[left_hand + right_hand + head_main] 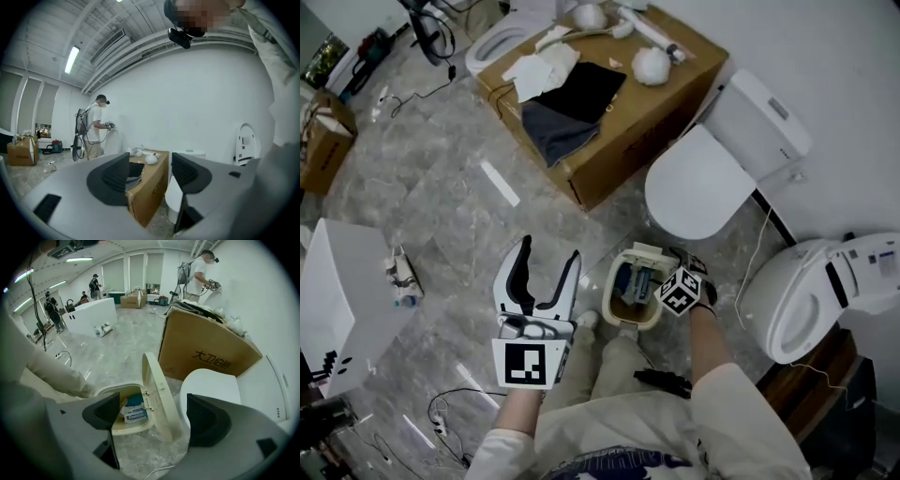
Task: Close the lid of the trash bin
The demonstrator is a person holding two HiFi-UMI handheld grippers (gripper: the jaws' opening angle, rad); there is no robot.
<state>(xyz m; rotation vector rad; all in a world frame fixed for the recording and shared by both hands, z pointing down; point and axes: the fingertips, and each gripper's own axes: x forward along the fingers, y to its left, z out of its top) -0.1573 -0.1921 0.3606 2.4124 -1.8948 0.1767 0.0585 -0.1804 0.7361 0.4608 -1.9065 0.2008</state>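
Note:
A small cream trash bin (630,298) stands on the marble floor by my feet, with blue and white packaging inside (131,411). Its lid (158,394) is raised, nearly upright, hinged at the side facing the toilet. My right gripper (667,279) hovers just above the bin, open; in the right gripper view (152,417) the lid shows between the two spread jaws, untouched. My left gripper (546,272) is held open over the floor to the left of the bin, holding nothing. In the left gripper view (150,174) it points at the cardboard box.
A big cardboard box (609,94) with cloths and rags on top stands beyond the bin. A white toilet (703,178) is right behind the bin, another toilet (811,295) at the right. A white cabinet (337,300) and floor cables (450,403) lie left.

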